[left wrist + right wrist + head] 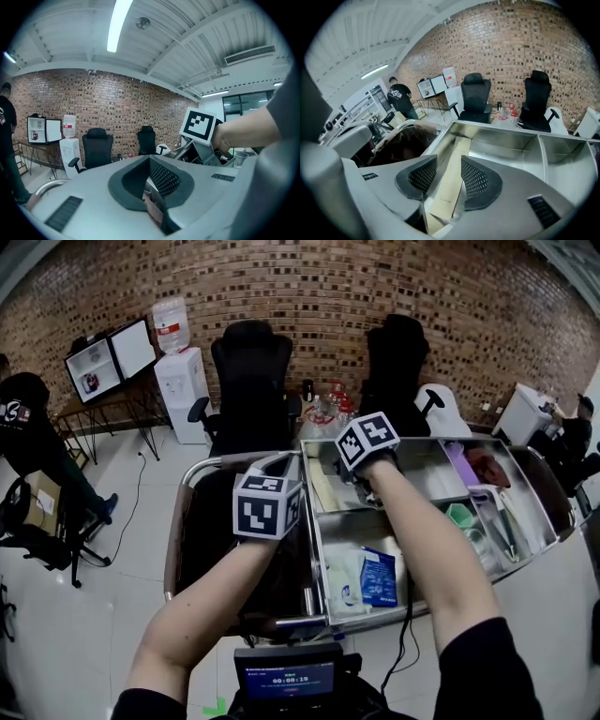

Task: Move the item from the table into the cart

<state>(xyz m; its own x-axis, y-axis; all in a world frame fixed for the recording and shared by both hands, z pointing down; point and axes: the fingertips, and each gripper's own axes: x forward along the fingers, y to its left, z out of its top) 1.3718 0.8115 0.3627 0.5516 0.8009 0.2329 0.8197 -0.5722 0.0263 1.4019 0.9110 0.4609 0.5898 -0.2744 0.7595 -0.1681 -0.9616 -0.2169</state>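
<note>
A long flat tan packet [452, 183] lies in the back left compartment of the cart's steel tray [506, 154], along its left wall. My right gripper [448, 172] hangs above it, open, and the packet shows through the gap without touching the pads. In the head view the right marker cube [367, 440] is over that same compartment, where the tan packet [324, 489] lies. My left gripper [150, 178] is shut with nothing in it and points out toward the brick wall. Its marker cube [267, 505] hovers left of the tray [311, 531].
Other tray compartments hold a blue packet [379, 576], a white pouch [343, 579], green items [465, 517] and a purple item [461, 463]. A dark bag [216, 535] fills the cart's left half inside the handle rail [175, 531]. Two black chairs [251, 371] stand beyond. A person [28, 423] is far left.
</note>
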